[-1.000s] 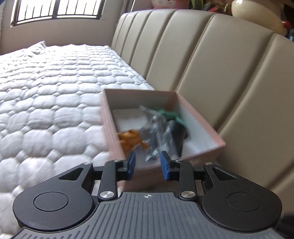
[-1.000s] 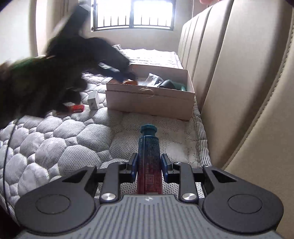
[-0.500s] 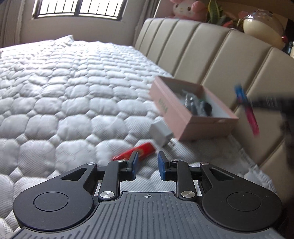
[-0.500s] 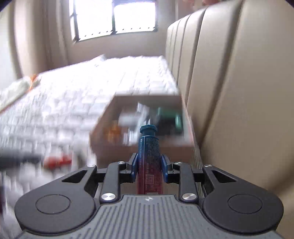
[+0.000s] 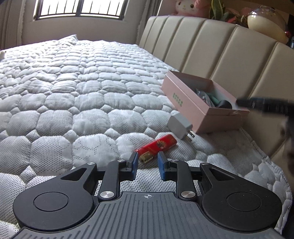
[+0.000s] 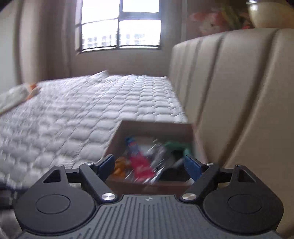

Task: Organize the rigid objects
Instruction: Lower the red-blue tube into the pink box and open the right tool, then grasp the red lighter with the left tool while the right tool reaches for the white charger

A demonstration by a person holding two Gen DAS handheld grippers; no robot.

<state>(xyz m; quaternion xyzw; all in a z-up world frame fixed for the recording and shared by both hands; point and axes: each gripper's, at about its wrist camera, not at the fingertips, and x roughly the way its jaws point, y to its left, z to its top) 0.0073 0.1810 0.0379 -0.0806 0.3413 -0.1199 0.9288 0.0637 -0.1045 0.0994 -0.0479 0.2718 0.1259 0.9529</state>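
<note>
A pink box (image 5: pixel 185 99) sits on the quilted bed against the beige headboard, with several small items in it. In the left wrist view my left gripper (image 5: pixel 146 164) is open and empty, just short of a red lighter (image 5: pixel 158 145); a grey plug adapter (image 5: pixel 180 126) lies beyond it by the box. In the right wrist view my right gripper (image 6: pixel 149 165) is wide open over the box (image 6: pixel 152 126). A red and blue tube (image 6: pixel 137 160) lies inside, blurred, among orange, silver and green items. The right gripper's blurred black shape (image 5: pixel 266 104) shows above the box.
The padded headboard (image 5: pixel 211 47) runs along the right, close to the box. A plush toy (image 5: pixel 189 8) and a lamp (image 5: pixel 266 23) stand on the ledge above it. The quilted mattress (image 5: pixel 73 92) stretches left toward a window.
My right gripper opened and let go of the red and blue tube, which now lies in the box. My left gripper moved closer to the red lighter and opened slightly.
</note>
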